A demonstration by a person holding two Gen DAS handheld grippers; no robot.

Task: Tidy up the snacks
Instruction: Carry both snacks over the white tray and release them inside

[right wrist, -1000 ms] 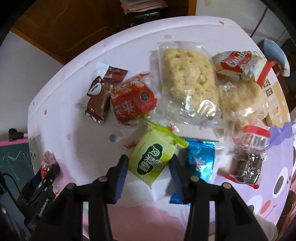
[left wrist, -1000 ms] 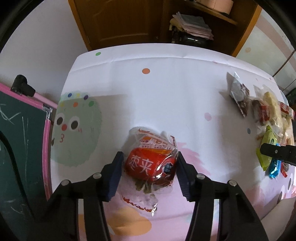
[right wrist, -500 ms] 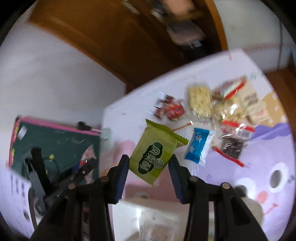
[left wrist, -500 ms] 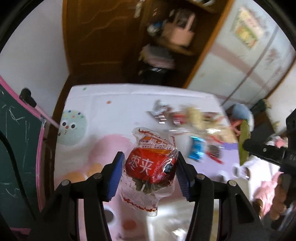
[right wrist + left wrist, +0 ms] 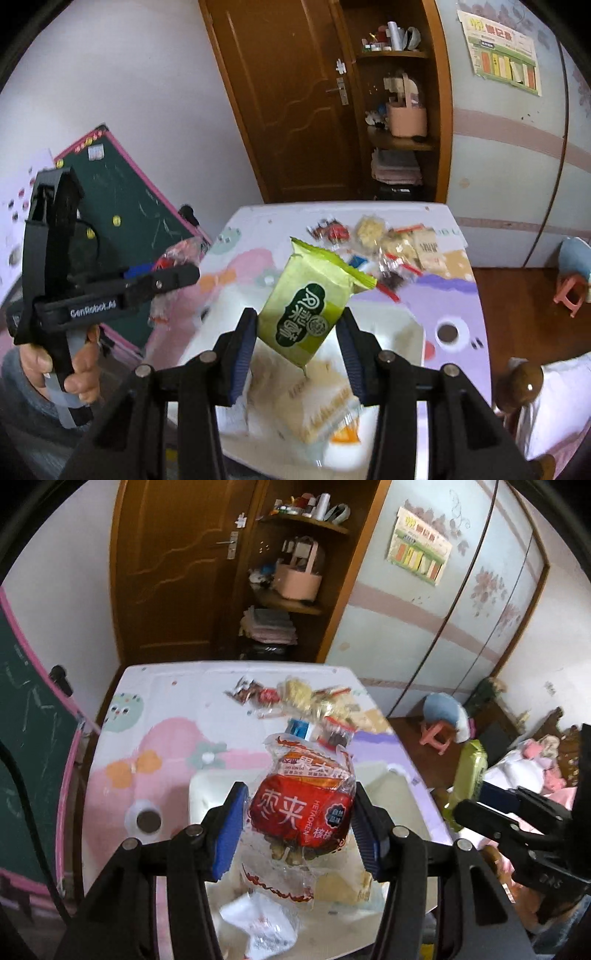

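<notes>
My left gripper is shut on a red snack pack in clear wrap, held above a white bin at the table's near edge. My right gripper is shut on a green snack pack, held above the same white bin, which holds several pale snack packs. The right gripper also shows at the right of the left wrist view, the left gripper at the left of the right wrist view. A pile of loose snacks lies at the far side of the table.
The table wears a pastel cartoon cloth. A green chalkboard leans at the left. A brown door and shelves stand behind. A pink stool is on the floor at the right.
Both grippers have lifted their snack packs off the table and pulled back and up from the pile. They now hang over the white bin at the near edge.
</notes>
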